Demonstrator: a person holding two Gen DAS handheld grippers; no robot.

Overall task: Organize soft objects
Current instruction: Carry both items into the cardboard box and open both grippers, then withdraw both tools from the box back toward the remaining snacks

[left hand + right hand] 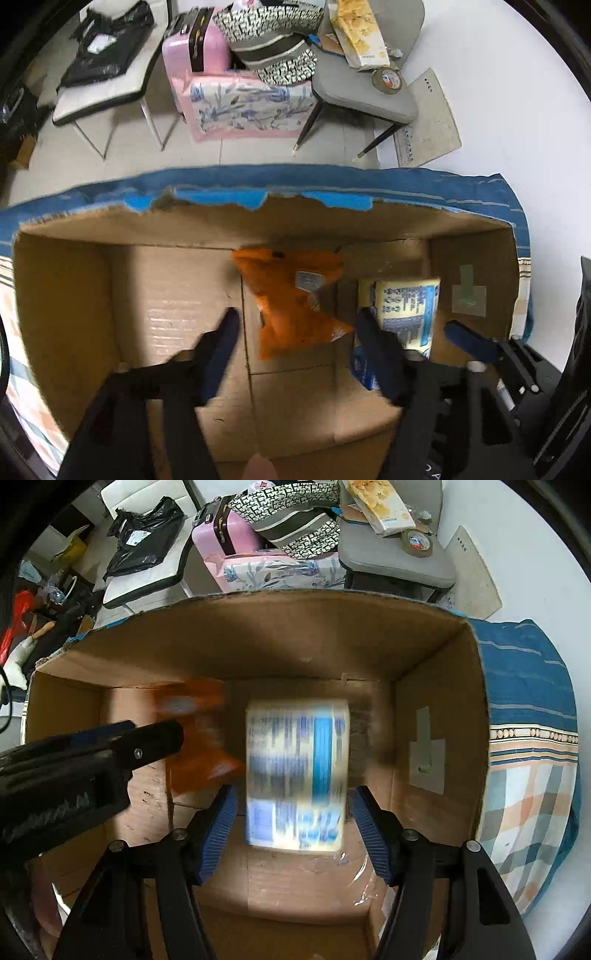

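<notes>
In the left wrist view, the left hand-held gripper (295, 325) is over the open cardboard box (62, 295), which fills the lower half of the frame, and its two blue-padded jaws stand wide apart with nothing between them. Just ahead of them, in the middle of the frame, an orange soft packet (291, 299) lies on the box floor, and to its right a white and blue tissue pack (406, 314) is near the right wall of the box. The box sits on a blue patterned bedcover (369, 181). In the right wrist view, the orange packet (199, 746) is blurred at centre left, partly behind the left hand-held gripper. In the middle of the frame the tissue pack (295, 775) is also blurred; it is in front of the right hand-held gripper (293, 801), whose jaws are spread open on both sides of it and are not touching it. I cannot tell if the pack rests on the box floor.
</notes>
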